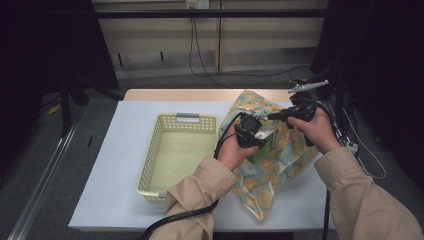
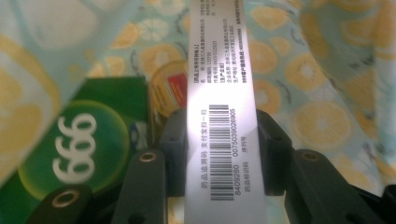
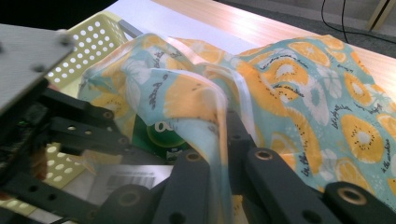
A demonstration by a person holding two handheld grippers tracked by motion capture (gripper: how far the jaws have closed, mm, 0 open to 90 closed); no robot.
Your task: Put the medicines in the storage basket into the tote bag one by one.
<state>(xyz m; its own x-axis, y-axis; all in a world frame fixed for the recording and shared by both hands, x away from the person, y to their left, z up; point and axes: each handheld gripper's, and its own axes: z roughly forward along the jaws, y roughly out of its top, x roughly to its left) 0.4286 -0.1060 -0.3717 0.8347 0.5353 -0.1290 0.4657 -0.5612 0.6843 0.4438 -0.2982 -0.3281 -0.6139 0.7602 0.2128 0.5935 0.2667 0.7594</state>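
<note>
A: Where the high view looks down, we see the left gripper (image 1: 254, 131) and right gripper (image 1: 295, 114) both at the mouth of the fruit-print bag (image 1: 280, 160), which lies on the white table (image 1: 110, 175) just right of the yellow basket (image 1: 172, 152).

B: Left gripper view: we note its 2 jaws clamped on a white barcode box (image 2: 223, 112), 1 jaw on each side. A green box (image 2: 79, 144) sits beside it inside the bag (image 2: 317, 93).

A: Right gripper view: we find those jaws pinched together on a fold of bag fabric (image 3: 205, 116). The green box (image 3: 161, 135) shows under the cloth, the basket (image 3: 88, 44) behind.
</note>
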